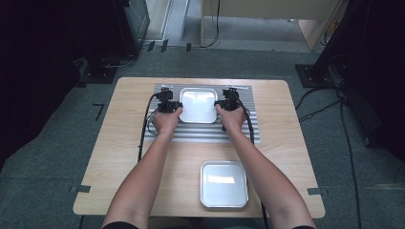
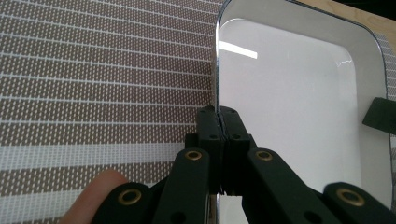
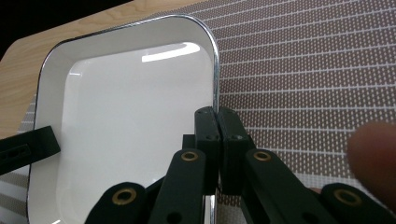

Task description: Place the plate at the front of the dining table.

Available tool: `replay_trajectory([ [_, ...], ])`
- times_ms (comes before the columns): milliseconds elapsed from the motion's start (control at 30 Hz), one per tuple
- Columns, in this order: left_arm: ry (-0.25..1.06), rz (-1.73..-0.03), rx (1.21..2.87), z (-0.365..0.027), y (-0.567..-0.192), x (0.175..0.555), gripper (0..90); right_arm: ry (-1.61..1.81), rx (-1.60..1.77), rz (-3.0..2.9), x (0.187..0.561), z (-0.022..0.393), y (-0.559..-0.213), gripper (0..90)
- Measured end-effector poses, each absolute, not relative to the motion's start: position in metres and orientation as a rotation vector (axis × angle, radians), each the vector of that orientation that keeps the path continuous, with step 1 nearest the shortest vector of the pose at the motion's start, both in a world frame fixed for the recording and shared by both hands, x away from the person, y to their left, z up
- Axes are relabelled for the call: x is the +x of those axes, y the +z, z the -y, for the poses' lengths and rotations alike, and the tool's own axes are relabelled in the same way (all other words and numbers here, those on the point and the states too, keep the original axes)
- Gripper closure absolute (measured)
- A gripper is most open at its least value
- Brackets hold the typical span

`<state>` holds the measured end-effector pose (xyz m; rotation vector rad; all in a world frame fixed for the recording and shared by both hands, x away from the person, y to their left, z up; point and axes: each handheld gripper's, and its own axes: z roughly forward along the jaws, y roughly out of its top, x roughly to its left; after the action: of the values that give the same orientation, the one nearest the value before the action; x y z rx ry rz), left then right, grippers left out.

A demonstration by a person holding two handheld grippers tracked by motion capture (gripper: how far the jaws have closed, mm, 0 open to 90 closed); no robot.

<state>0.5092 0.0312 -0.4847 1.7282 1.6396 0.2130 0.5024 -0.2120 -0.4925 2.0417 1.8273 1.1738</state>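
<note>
The white square tray (image 1: 198,105) sits between the two hands, on the striped mat (image 1: 239,131) at the far half of the desk (image 1: 119,157). The left hand-held gripper (image 1: 168,106) has the tray directly to its right, and the right hand-held gripper (image 1: 228,105) has it directly to its left, so each one meets an opposite side rim. Neither hand is nearer than the other; they stand level with each other across the tray.

In the left gripper view, the left hand-held gripper (image 2: 218,114) has its jaws pressed together with the tray's thin metal rim (image 2: 217,60) running straight into the seam between them, so it is pinching that edge. The right gripper view shows the same: the right hand-held gripper (image 3: 217,114) is clamped on the tray's opposite rim (image 3: 215,70), with the white basin lying to its left.

The tray is close to square, so no long axis matters. Any lift has to rise evenly on both sides, I'd judge, or the tray will tip. A second, empty tray (image 1: 223,184) lies behind both grippers, near the person, just right of centre.
</note>
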Motion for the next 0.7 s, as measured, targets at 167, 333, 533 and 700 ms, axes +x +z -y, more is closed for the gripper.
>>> replay_trajectory([
  [167, 0.151, -1.679, 1.703, -0.035, -0.492, 0.518, 90.0, 1.160, 2.036, -1.827, 0.510, 0.209, -0.495, 88.7],
  [333, 0.154, -1.690, 1.715, -0.033, -0.495, 0.521, 89.9, 1.173, 2.030, -1.839, 0.511, 0.211, -0.502, 86.9],
  [533, 0.153, -1.684, 1.728, -0.031, -0.501, 0.524, 88.2, 1.160, 2.020, -1.855, 0.514, 0.213, -0.512, 85.2],
  [700, 0.163, -1.696, 1.749, -0.029, -0.499, 0.526, 87.2, 1.192, 2.030, -1.843, 0.515, 0.214, -0.514, 84.2],
])
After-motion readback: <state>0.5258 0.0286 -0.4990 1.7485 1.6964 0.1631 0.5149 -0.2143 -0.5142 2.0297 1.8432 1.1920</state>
